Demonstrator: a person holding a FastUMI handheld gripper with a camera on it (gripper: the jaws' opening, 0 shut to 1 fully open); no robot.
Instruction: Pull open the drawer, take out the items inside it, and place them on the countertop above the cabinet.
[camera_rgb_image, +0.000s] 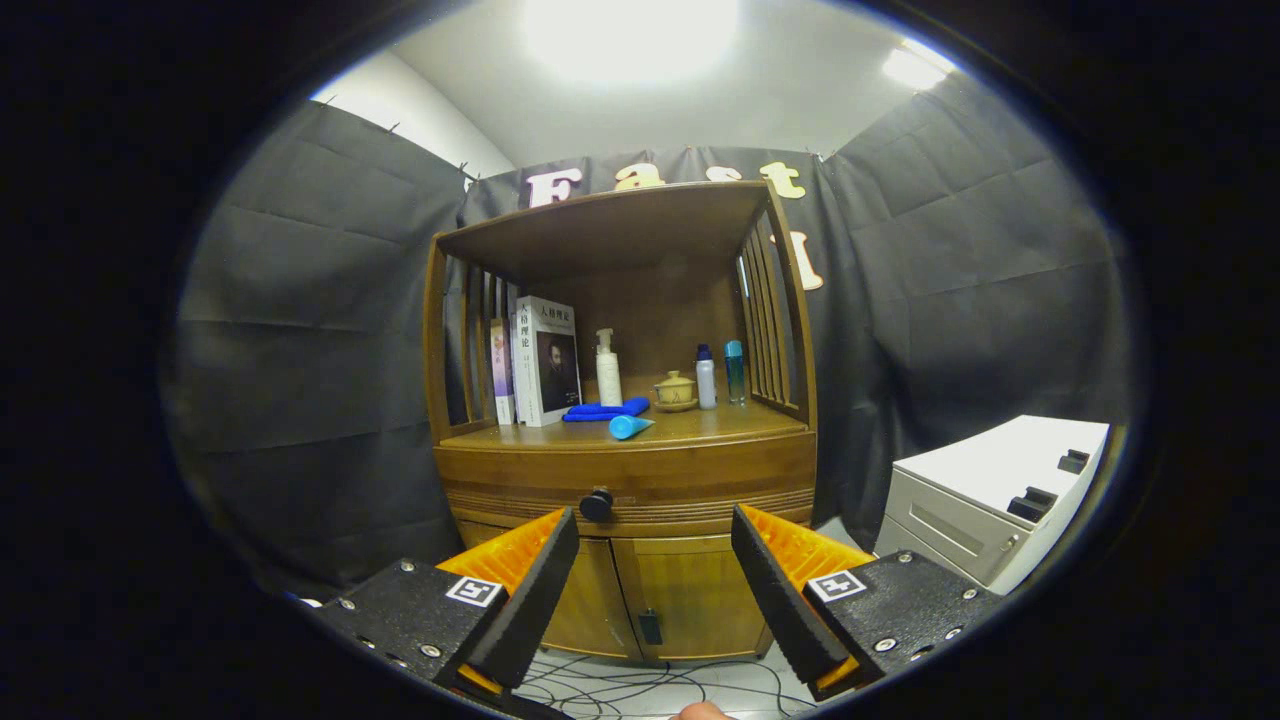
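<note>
Black-draped booth under 2 ceiling lights. Ahead: 1 brown wooden cabinet (625, 470), its drawer (625, 480) closed, 1 round black knob (597, 504) just ahead of the left finger. On the wooden countertop (700, 425): 3 upright books (540, 360), 1 white pump bottle (608, 370), 1 blue folded cloth (605, 409), 1 light-blue tube (630, 426), 1 lidded tan cup (676, 390), 2 small bottles (718, 375). Gripper (655, 560) spread wide, grasping nothing.

I saw a cabinet (625, 470) of smooth, shiny brown wood. Its drawer (690, 480) had a dark, round knob (597, 504). On the cabinet's countertop (690, 425) lay a soft cloth (605, 409), paper books (545, 360) and smooth plastic bottles (706, 378). My gripper's (655, 580) spread fingers (530, 595) looked rough and matt.
</note>
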